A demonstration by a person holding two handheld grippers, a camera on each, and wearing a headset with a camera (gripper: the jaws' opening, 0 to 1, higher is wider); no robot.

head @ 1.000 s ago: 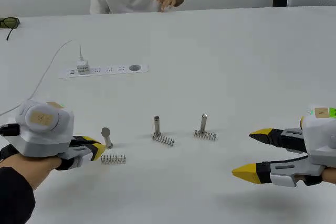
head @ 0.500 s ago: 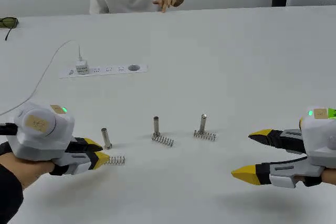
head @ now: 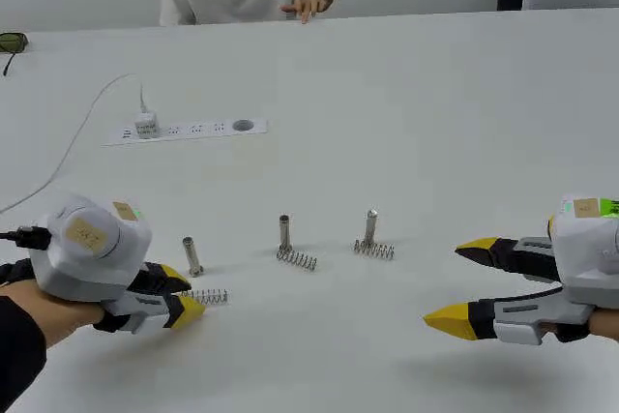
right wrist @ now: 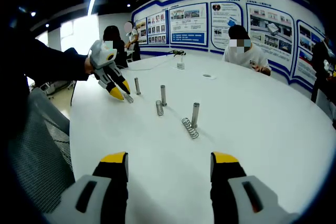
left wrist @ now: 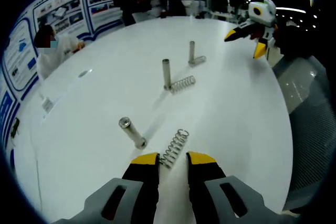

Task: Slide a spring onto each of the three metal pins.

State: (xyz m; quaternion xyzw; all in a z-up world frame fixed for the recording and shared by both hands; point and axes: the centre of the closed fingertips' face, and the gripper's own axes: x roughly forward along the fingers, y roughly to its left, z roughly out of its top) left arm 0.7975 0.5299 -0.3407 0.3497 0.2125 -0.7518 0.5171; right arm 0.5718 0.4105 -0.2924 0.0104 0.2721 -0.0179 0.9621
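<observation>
Jaws of left gripper (left wrist: 173,157) flank a spring (left wrist: 175,147) — parted

Standing in a row on the counter (head: 435,123): left pin (head: 192,255), middle pin (head: 284,232), right pin (head: 370,226). Lying just in front of each: left spring (head: 205,295), middle spring (head: 297,258), right spring (head: 374,250). At the left spring's left end: left claw (head: 189,294). Well off to the right: right claw (head: 443,284). Far behind the pins: power strip (head: 189,130).
</observation>
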